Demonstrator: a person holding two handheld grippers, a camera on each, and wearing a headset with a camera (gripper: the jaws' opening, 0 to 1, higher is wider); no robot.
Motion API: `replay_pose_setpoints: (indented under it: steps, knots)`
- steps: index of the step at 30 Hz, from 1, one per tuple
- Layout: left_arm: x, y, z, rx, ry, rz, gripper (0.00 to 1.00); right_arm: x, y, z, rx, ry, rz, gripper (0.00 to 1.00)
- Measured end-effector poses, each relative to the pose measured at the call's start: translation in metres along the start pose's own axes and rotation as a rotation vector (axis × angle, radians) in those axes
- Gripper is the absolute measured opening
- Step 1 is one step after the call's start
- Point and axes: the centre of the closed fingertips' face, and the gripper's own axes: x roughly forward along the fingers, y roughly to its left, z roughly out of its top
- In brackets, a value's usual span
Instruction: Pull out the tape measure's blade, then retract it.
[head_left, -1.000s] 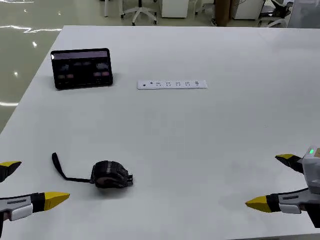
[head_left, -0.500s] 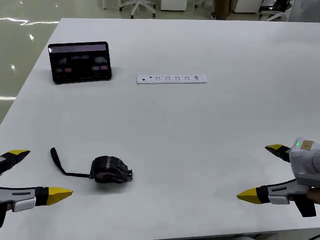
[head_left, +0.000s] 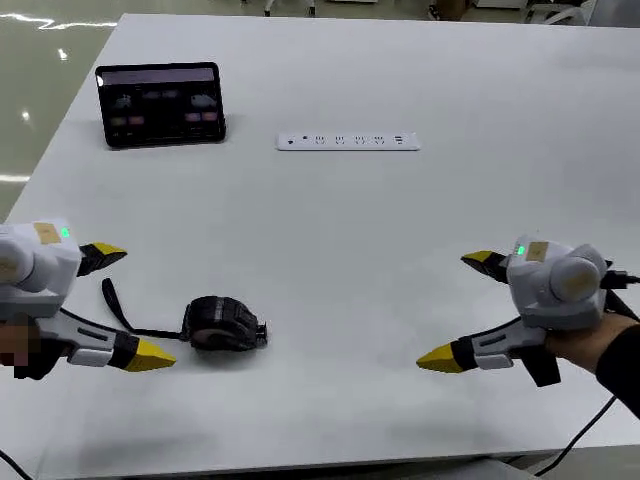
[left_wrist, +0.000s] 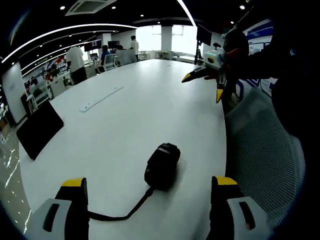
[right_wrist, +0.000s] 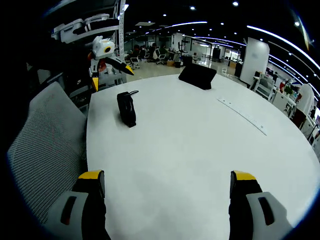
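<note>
Now the tape measure (head_left: 222, 324) sits right by the left gripper (head_left: 145, 306), far from the right gripper (head_left: 443, 311). Both have jaws spread wide.

Open tabletop (head_left: 400, 240) all around tape measure (head_left: 222, 324)

Left hand-held gripper (left_wrist: 149, 182): jaws wide apart.
Tape measure (left_wrist: 162, 166): on surface (left_wrist: 150, 100), between jaws, untouched.
Strap (left_wrist: 120, 215): apparently reaching one jaw.

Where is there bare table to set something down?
Widest free patch: the table between the tape measure, the right gripper and the power strip. Also free right of the strip. Crowded near left, where the left gripper faces the tape measure; the tablet takes the far left.
</note>
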Motion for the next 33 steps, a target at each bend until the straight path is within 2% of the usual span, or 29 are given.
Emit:
replay_pose_setpoints:
  steps: [1, 2, 4, 7, 9, 10, 12, 15, 16, 17, 19, 20, 23, 25, 27, 28, 30, 33]
  knots:
    - [0.004, -0.001, 0.002, 0.008, 0.009, -0.013, 0.98, 0.004, 0.003, 0.002, -0.003, 0.001, 0.013, 1.00]
    - [0.009, -0.002, 0.002, 0.027, 0.037, -0.027, 0.96, 0.010, 0.006, 0.005, -0.016, 0.003, 0.029, 1.00]
    - [0.016, -0.003, 0.007, 0.055, 0.043, -0.041, 0.95, 0.018, 0.008, 0.005, -0.026, 0.009, 0.048, 1.00]
    - [0.028, -0.005, 0.011, 0.103, 0.074, -0.073, 0.90, 0.032, 0.014, 0.014, -0.055, 0.009, 0.079, 1.00]
    - [0.035, -0.006, 0.014, 0.097, 0.081, -0.081, 0.87, 0.039, 0.017, 0.018, -0.052, 0.006, 0.090, 1.00]
    - [0.041, -0.009, 0.016, 0.103, 0.088, -0.090, 0.87, 0.046, 0.022, 0.023, -0.050, -0.008, 0.106, 1.00]
    - [0.050, -0.017, 0.019, 0.137, 0.106, -0.114, 0.84, 0.057, 0.030, 0.027, -0.078, -0.003, 0.123, 1.00]
    - [0.061, -0.022, 0.014, 0.197, 0.150, -0.135, 0.79, 0.072, 0.040, 0.036, -0.104, -0.003, 0.154, 1.00]
    - [0.064, -0.022, 0.013, 0.214, 0.156, -0.137, 0.77, 0.076, 0.043, 0.038, -0.108, -0.003, 0.166, 1.00]
    - [0.067, -0.027, 0.012, 0.220, 0.159, -0.163, 0.75, 0.082, 0.047, 0.043, -0.120, -0.009, 0.183, 1.00]
    - [0.070, -0.029, 0.010, 0.233, 0.169, -0.169, 0.72, 0.090, 0.053, 0.050, -0.145, -0.011, 0.201, 1.00]
    - [0.072, -0.030, 0.007, 0.257, 0.183, -0.180, 0.70, 0.096, 0.056, 0.053, -0.157, -0.007, 0.213, 1.00]
    - [0.074, -0.033, 0.002, 0.298, 0.211, -0.207, 0.58, 0.111, 0.064, 0.061, -0.188, -0.011, 0.241, 1.00]
    - [0.076, -0.034, -0.003, 0.312, 0.233, -0.214, 0.54, 0.121, 0.069, 0.066, -0.203, -0.013, 0.253, 0.99]
    - [0.078, -0.034, -0.007, 0.328, 0.256, -0.220, 0.50, 0.131, 0.077, 0.070, -0.217, -0.013, 0.275, 0.96]
    - [0.078, -0.033, -0.008, 0.349, 0.263, -0.220, 0.46, 0.134, 0.079, 0.071, -0.228, -0.010, 0.282, 0.94]
    - [0.078, -0.034, -0.008, 0.349, 0.263, -0.219, 0.35, 0.143, 0.082, 0.072, -0.254, -0.001, 0.287, 0.91]
    - [0.078, -0.032, -0.008, 0.345, 0.265, -0.214, 0.31, 0.150, 0.085, 0.074, -0.253, 0.002, 0.300, 0.80]
